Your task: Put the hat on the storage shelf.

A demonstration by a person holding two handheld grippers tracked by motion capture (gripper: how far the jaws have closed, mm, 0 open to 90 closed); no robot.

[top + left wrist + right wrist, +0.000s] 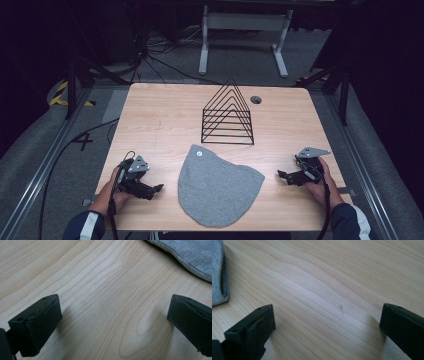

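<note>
Dark room, cables on grey floor, one pale wood counter (150, 115). Grey cloth (215, 185) lay flat at the middle of the counter's near edge, long axis running from the near edge toward the far edge. Left hand-held gripper (159, 188) sat toward the near left corner, jaws spread wide, holding nothing; the cloth lay to its right. Right hand-held gripper (281, 174) sat toward the near right corner, likewise released; the cloth lay to its left. Left looked nearer the cloth. Black wire rack (227, 115) stood behind, toward the far edge.

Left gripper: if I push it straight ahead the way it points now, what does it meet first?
Probably the grey cloth: the left gripper, open, points across bare table toward the cloth's near edge.
</note>
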